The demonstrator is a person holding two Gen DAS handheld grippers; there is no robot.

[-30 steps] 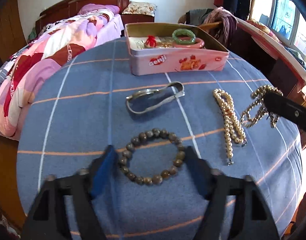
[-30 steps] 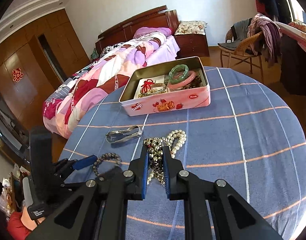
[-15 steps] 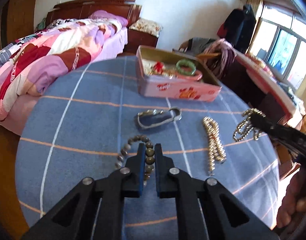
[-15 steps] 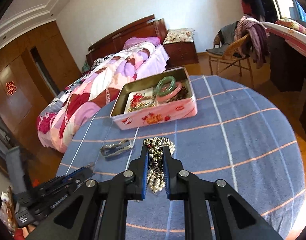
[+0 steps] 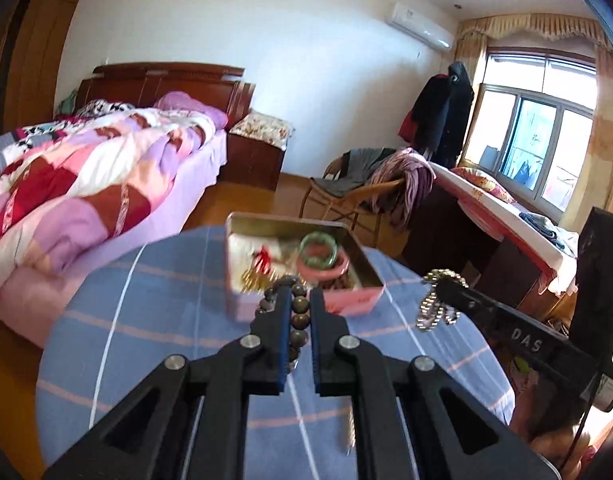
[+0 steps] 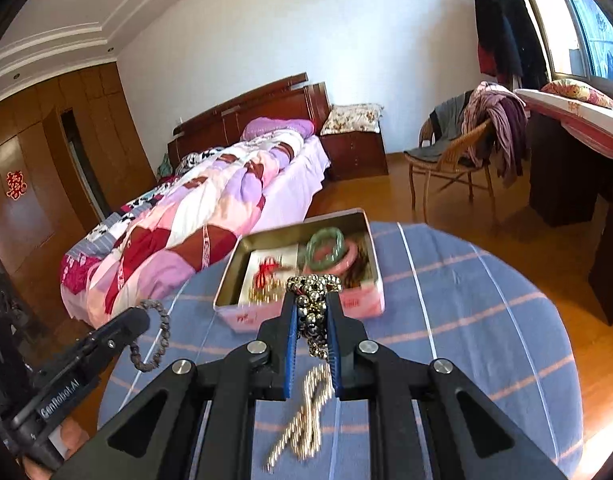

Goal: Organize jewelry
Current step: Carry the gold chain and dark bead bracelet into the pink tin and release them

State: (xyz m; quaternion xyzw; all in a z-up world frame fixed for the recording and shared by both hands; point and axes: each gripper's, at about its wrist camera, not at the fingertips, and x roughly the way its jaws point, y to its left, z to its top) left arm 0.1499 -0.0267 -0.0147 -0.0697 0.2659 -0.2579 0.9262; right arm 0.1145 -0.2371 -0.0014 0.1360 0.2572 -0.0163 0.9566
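tin on table, bangles inside; pearl strand nearer; bed behind

right hand-held gripper: clamps bead necklace | pink tin beyond | pearl strand on tablecloth

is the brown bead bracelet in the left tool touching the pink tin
Apart. The right wrist view shows the brown bead bracelet dangling from the left tool, clear of the pink tin, with tablecloth between them.
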